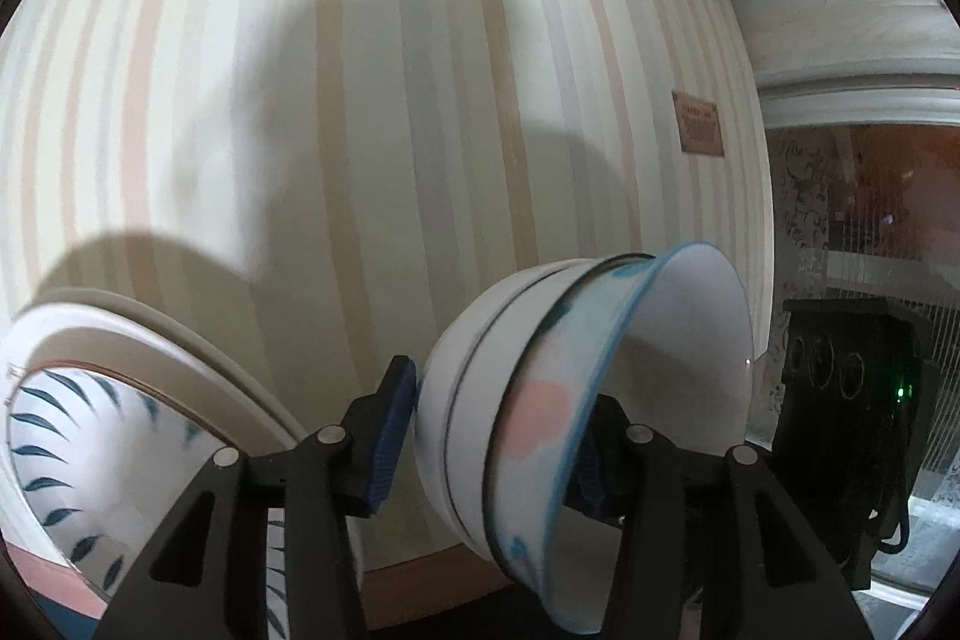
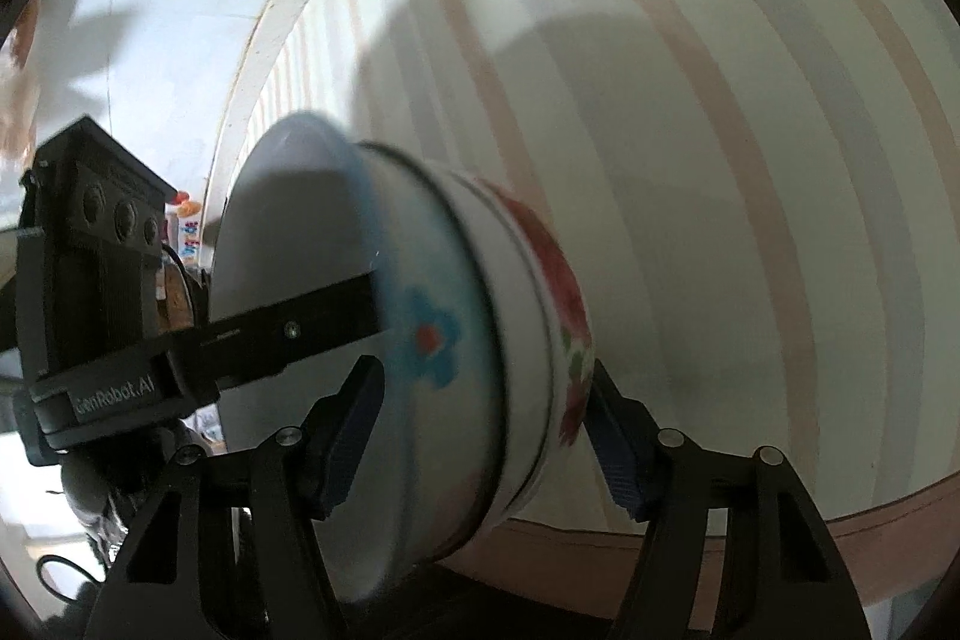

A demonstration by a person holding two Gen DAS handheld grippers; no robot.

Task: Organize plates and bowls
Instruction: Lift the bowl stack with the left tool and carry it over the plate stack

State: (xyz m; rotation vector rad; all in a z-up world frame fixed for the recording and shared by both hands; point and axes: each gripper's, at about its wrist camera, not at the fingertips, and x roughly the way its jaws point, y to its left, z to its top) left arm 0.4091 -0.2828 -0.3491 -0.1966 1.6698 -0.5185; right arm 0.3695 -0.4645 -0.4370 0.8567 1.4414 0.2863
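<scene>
Nested bowls are held tipped on their side in the air between both grippers. In the left wrist view my left gripper (image 1: 498, 436) is shut on the stack: a blue-rimmed bowl with pink and blue blotches (image 1: 540, 418) nested in a white bowl (image 1: 462, 388). In the right wrist view my right gripper (image 2: 480, 436) spans the same stack: the blue-flower bowl (image 2: 432, 334) and a red-flower bowl (image 2: 564, 292) under it. Its pads look close to the bowls; contact is unclear. The left gripper (image 2: 288, 334) reaches into the bowl's mouth.
A striped wall (image 1: 390, 100) fills the background. A plate with blue leaf marks (image 1: 90, 448) stands at the lower left of the left wrist view. The other gripper's black body (image 1: 852, 400) is at the right, with a window behind it.
</scene>
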